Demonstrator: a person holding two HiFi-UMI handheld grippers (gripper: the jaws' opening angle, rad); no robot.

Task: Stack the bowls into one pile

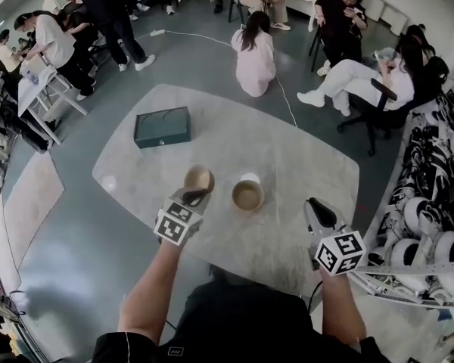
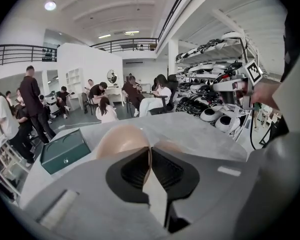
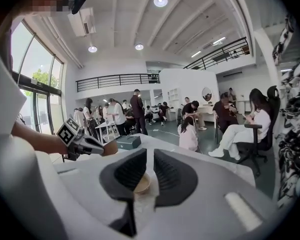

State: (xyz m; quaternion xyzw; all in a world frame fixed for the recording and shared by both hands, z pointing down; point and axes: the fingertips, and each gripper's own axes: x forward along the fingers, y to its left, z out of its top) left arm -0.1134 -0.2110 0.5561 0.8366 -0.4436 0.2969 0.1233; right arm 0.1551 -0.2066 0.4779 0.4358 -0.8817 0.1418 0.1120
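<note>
Two tan bowls are in play. One bowl (image 1: 199, 178) hangs tilted above the pale table (image 1: 303, 165), with my left gripper (image 1: 194, 197) shut on its near rim. In the left gripper view that bowl (image 2: 121, 140) bulges out to the left of the closed jaws of my left gripper (image 2: 150, 153). The other bowl (image 1: 247, 195) stands upright on the table just to the right of the held one. My right gripper (image 1: 316, 207) hovers to the right of it, apart from it. Its jaws stand a narrow gap apart around nothing, and the standing bowl (image 3: 142, 184) shows through my right gripper (image 3: 150, 159).
A dark green box (image 1: 162, 127) lies at the table's far left. Several people sit and stand on the floor beyond the table. White helmet-like gear (image 1: 431, 240) is piled on racks to the right.
</note>
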